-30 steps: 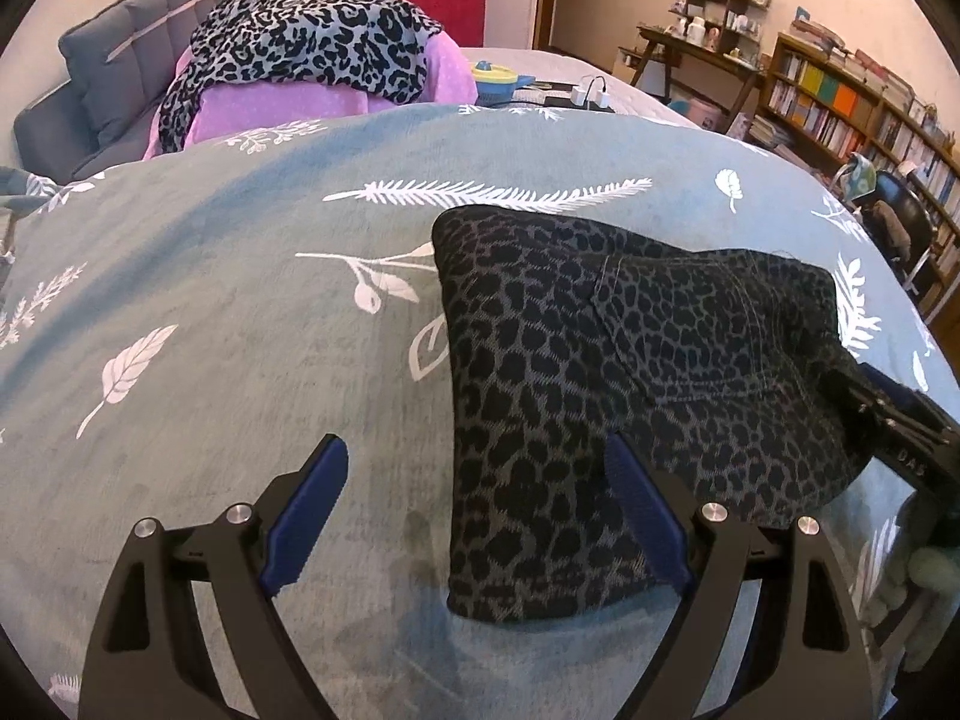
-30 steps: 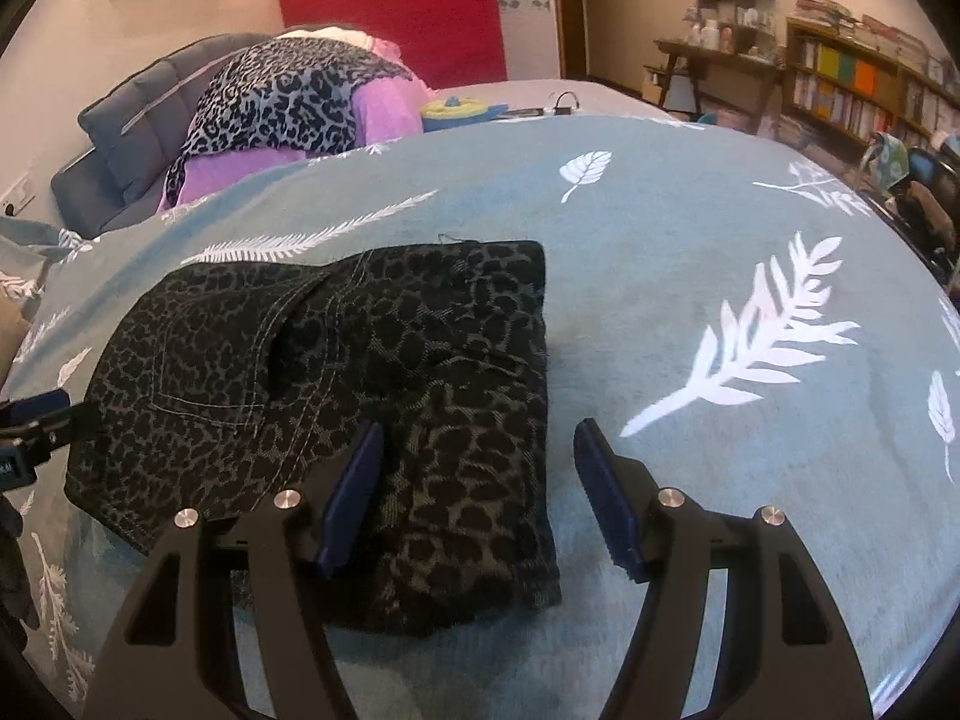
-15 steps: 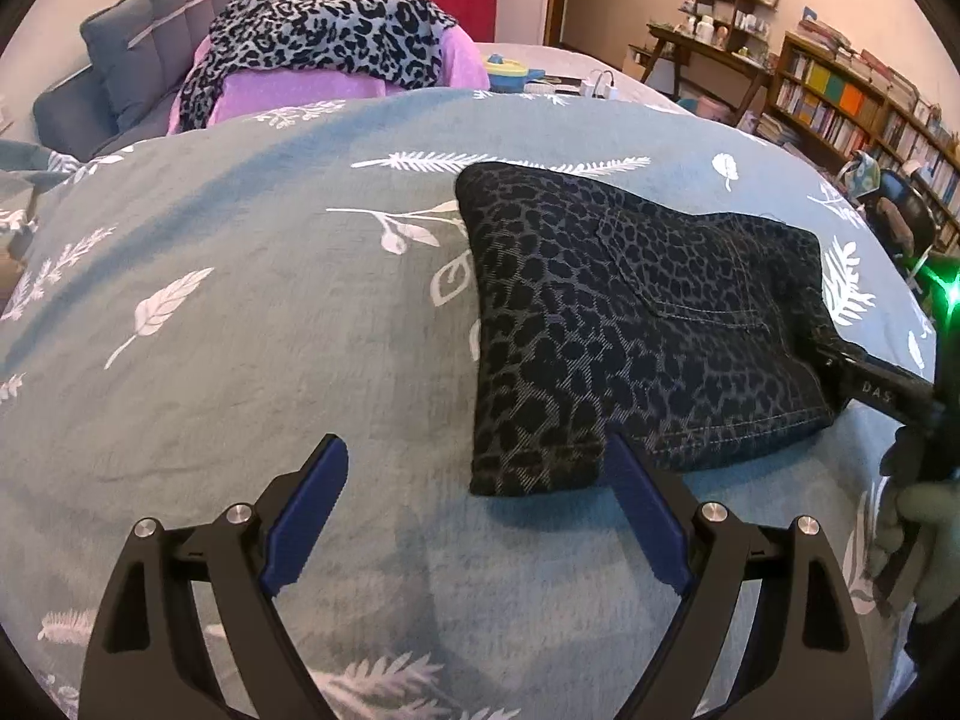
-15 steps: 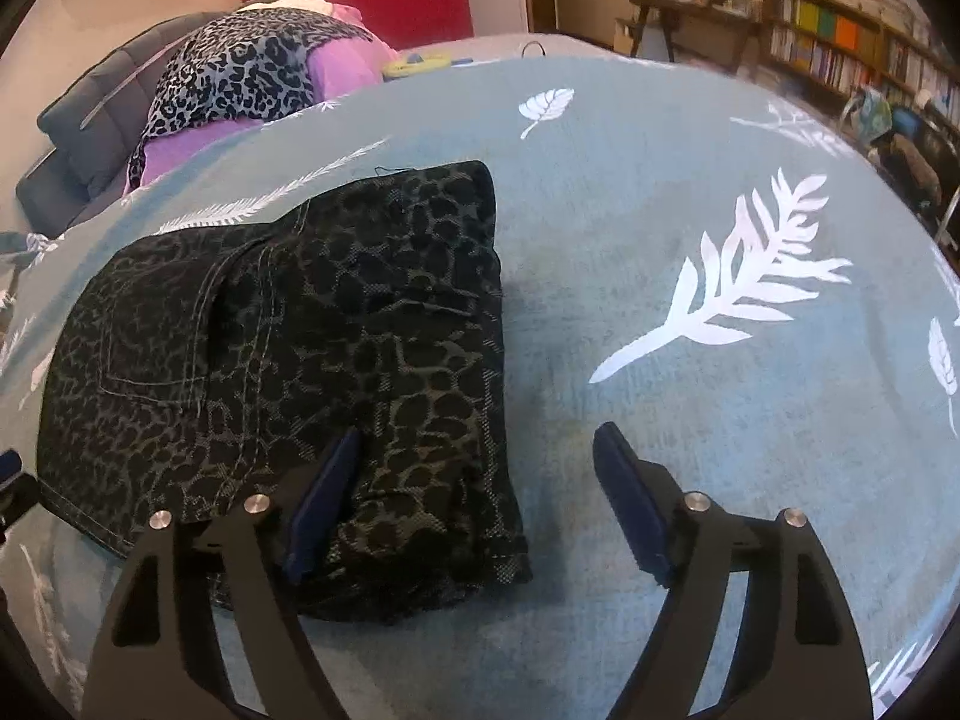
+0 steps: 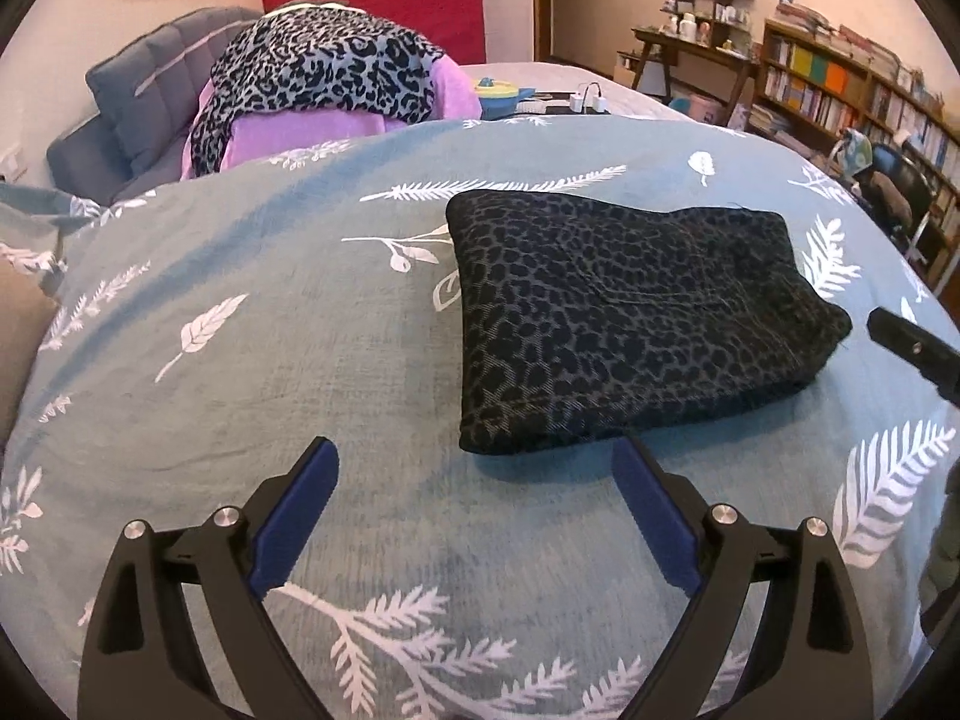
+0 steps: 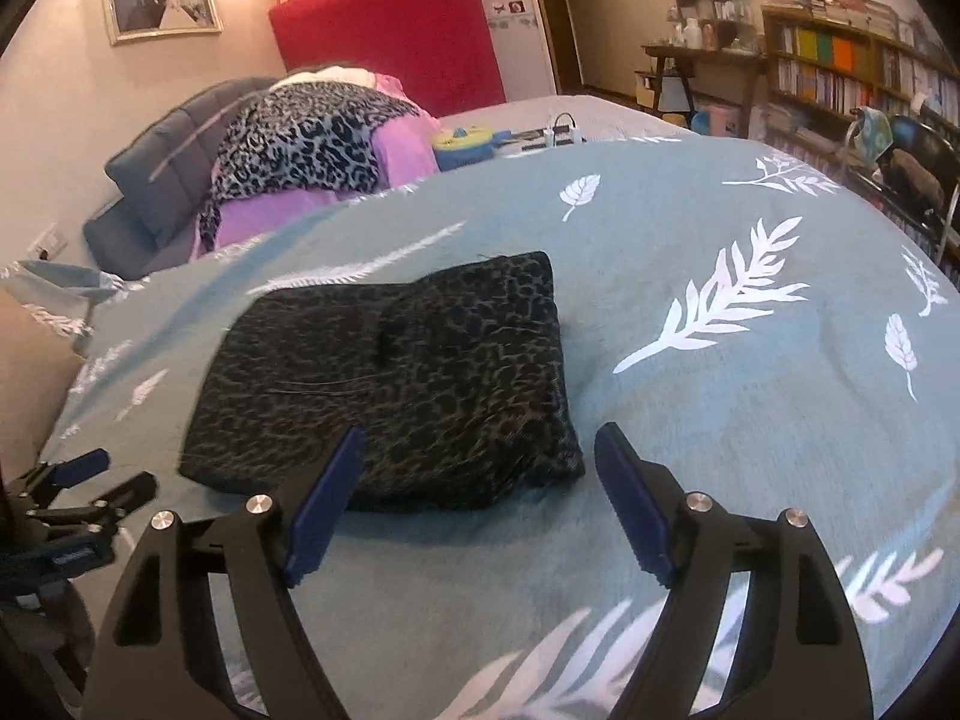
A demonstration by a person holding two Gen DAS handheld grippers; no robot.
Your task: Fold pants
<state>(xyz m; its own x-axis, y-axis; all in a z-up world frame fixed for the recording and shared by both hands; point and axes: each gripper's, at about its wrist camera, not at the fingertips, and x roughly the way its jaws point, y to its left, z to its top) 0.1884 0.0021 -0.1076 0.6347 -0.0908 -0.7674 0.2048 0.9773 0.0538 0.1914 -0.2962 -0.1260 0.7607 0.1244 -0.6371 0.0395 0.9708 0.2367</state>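
From your left wrist camera, your left hand-held gripper [image 5: 474, 474] stands wide apart and holds nothing; its black arms end in flat blue pads [image 5: 297, 513], and both hang above the bedspread [image 5: 252, 372] short of the cloth. The pants [image 5: 624, 318] lie folded into a thick, roughly rectangular pad of dark denim-like fabric with a grey-and-black leopard print, just beyond your right-side pad. The near and left edges are rounded folds; the top surface is slightly rumpled. The bedspread beneath is a soft, woven teal cotton printed with white feathers and fern fronds. At the right edge you can see a black finger of your right hand-held gripper [image 5: 912, 348], apart from the bundle's far corner.

From your right wrist camera, your right hand-held gripper [image 6: 477, 498] is likewise spread wide and empty, with ribbed blue pads [image 6: 633, 510] on black arms. The pants [image 6: 414, 378] sit ahead and to the left, their near edge just past the left pad; this view is blurred, so I cannot tell whether pad and cloth touch. A corner of the fold stands up at the back. The left hand-held gripper [image 6: 90, 480] shows at the lower left, clear of the bundle. Behind, a pile of lilac fabric [image 6: 312, 204] carries a paler leopard-print cloth [image 6: 300, 138], against a quilted grey headboard [image 6: 162, 180].
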